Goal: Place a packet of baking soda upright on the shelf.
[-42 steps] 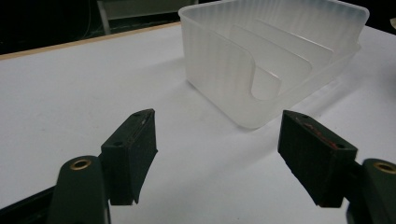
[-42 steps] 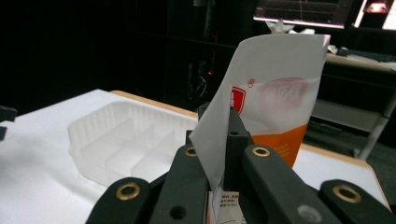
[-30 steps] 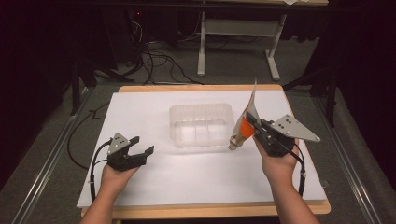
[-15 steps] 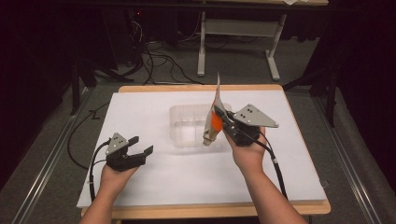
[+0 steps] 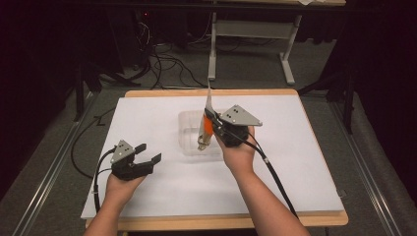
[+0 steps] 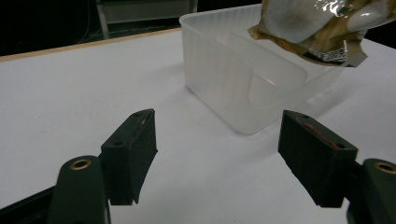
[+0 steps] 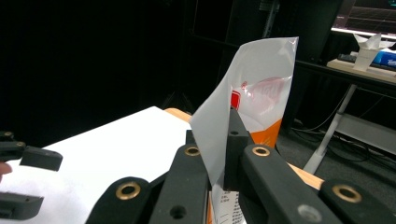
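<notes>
**While the left hand rests, the right one holds a pouch above the container**

While the left gripper (image 5: 147, 158) rests low on the white desk (image 5: 147, 123) near its left front part, its jaws stand wide open and nothing is between them. In the left gripper view the two black jaws frame a bare part of the desk, and the clear plastic container (image 6: 243, 79) stands a little beyond them.

At the middle of the desk, the right gripper (image 5: 214, 124) has its jaws closed tightly on a food pouch (image 5: 205, 132). In the right gripper view the jaws pinch the pale upper part of the pouch, and this flat part rises above them. The pouch has a white top, an orange band and a brownish filled bottom. It hangs nearly upright, with the bottom end pointing down over the container. From the left gripper view the bottom of the pouch is above the rim of the container, and it does not touch the container. The two grippers are well apart from each other.
</notes>
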Demonstrator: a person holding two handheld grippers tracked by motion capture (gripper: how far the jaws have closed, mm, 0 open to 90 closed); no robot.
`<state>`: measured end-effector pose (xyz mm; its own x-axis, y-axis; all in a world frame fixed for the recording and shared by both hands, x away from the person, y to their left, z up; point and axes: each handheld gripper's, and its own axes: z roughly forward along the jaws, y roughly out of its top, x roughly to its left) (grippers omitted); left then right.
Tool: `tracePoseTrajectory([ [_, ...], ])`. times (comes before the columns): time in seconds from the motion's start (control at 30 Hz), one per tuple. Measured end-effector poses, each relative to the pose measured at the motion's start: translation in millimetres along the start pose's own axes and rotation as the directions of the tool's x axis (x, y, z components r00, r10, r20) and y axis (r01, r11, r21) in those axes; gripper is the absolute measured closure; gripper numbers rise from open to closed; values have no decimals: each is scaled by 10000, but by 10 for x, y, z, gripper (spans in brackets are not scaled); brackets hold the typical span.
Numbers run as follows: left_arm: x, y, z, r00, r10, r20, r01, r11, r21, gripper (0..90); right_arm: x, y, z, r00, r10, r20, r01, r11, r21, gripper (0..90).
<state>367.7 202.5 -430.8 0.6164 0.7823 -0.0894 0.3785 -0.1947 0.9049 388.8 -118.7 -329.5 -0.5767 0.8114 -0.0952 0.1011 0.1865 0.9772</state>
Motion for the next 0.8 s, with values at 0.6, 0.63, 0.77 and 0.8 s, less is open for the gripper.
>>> tracePoseTrajectory([
  [0.6, -4, -4, 23, 10000, 10, 85, -10, 10000, 38, 285, 33, -109, 345, 9984, 448, 336, -461, 9981, 414, 900],
  [0.63, -2, -4, 25, 10000, 12, 86, -13, 10000, 45, 285, 30, -114, 349, 9980, 498, 390, -514, 9979, 398, 900],
  [0.77, -4, -3, 25, 9999, 2, 104, -2, 10000, 34, 285, 11, -131, 385, 9964, 570, 632, -591, 9978, 312, 900],
  [0.8, -5, -3, 25, 9999, 0, 107, 0, 10000, 40, 285, 15, -135, 394, 9960, 586, 679, -612, 9975, 358, 900],
])
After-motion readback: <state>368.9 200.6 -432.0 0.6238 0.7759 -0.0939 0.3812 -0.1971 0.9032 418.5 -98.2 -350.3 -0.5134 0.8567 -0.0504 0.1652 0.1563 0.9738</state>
